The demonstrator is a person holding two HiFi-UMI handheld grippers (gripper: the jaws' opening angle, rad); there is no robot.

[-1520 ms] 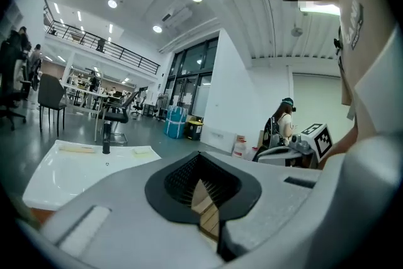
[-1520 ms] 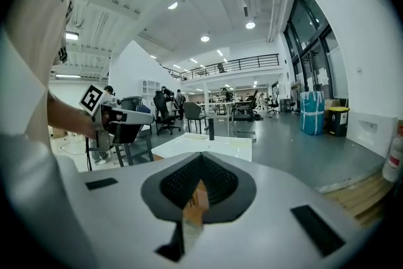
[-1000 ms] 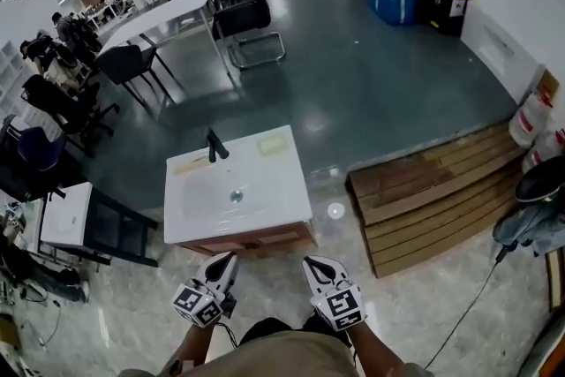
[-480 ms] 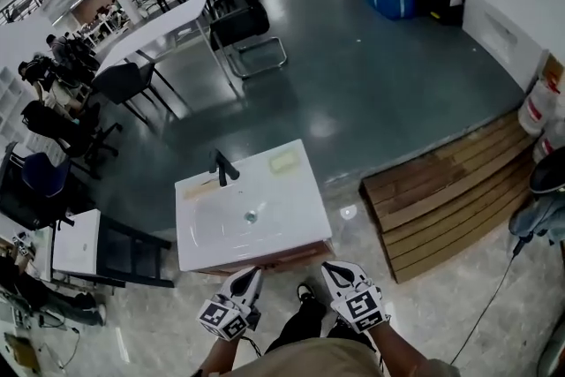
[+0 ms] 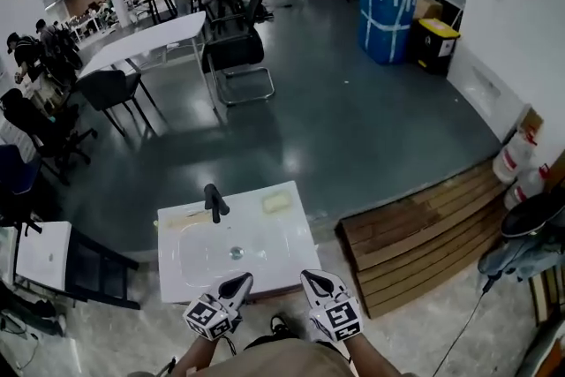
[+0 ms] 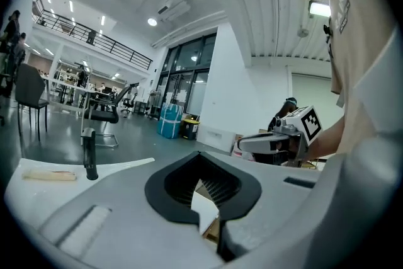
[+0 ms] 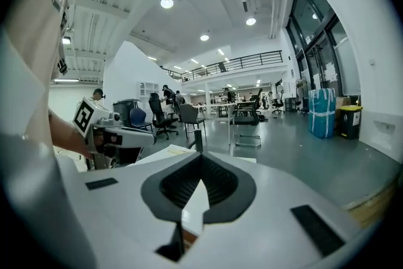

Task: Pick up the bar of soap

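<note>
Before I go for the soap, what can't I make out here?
Head view: the soap is too small to show its shape or any dish under it.
Head view: the thin pale thing left of the tap is too small to identify.
Head view: the sink top's near edge is partly covered by the left gripper and right gripper.
Both gripper views: I cannot pick out the soap; each gripper's grey body fills the lower picture.

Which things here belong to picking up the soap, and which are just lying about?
Job: bar of soap; white basin it lies on; left gripper, right gripper, both shut.
Lying about: black tap; office chair; blue bundle; wooden planks.
</note>
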